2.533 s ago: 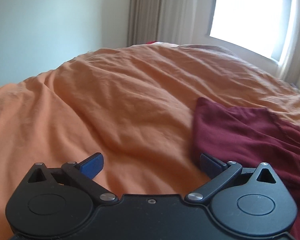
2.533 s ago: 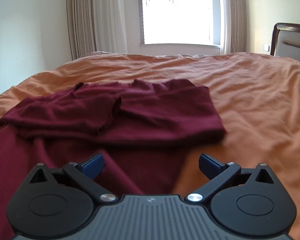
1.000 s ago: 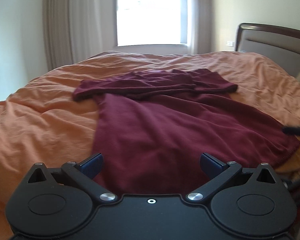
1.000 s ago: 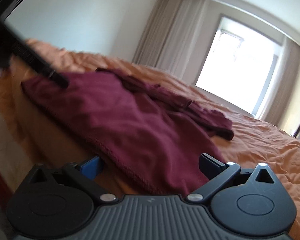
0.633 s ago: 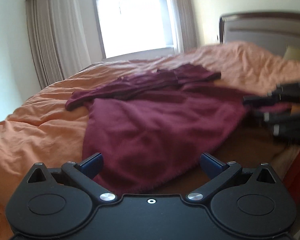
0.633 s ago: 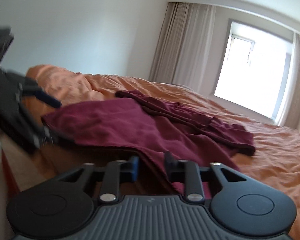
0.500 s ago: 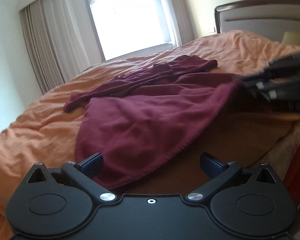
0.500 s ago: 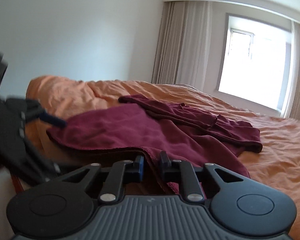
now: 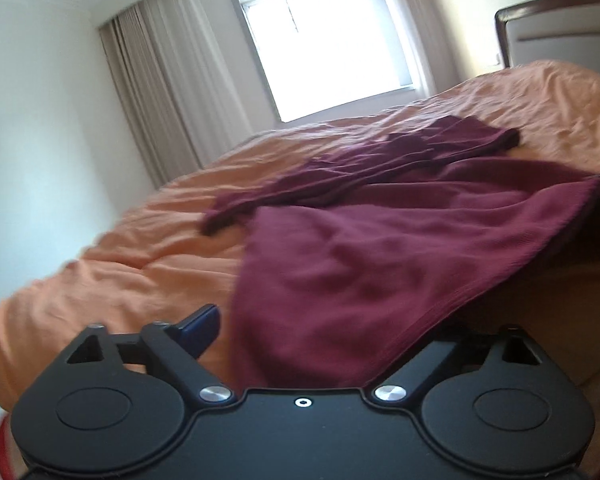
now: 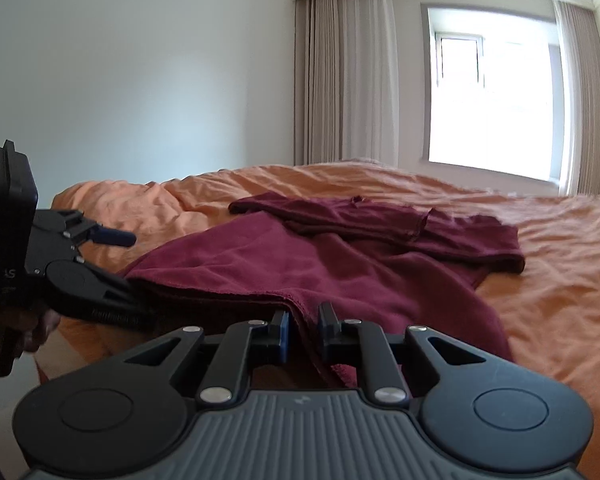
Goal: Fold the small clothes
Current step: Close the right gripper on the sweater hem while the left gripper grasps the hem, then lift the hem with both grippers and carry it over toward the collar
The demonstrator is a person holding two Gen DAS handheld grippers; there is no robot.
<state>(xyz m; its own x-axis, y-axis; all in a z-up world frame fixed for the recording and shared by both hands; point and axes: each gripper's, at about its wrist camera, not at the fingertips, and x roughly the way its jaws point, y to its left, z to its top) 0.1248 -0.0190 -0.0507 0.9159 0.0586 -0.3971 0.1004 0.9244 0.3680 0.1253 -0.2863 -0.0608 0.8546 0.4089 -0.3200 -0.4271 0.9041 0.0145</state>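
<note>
**Hem held at one corner, far bed open**

The right gripper (image 10: 303,334) is clamped on the near hem of the maroon garment (image 10: 300,272). The left gripper (image 9: 300,344) stands apart, the hem draped between its fingers. The garment runs lengthwise away from both, folded sleeves farthest. Open orange bedspread (image 10: 560,280) lies right and beyond; the curtains (image 10: 340,80) stand well apart.

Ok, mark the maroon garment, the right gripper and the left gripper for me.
maroon garment (image 10: 284,264): right wrist view, flat body panel.
right gripper (image 10: 303,334): right wrist view, between fingertips pinching the hem.
left gripper (image 10: 112,268): right wrist view, between its spread fingertips at the hem's far corner.
</note>
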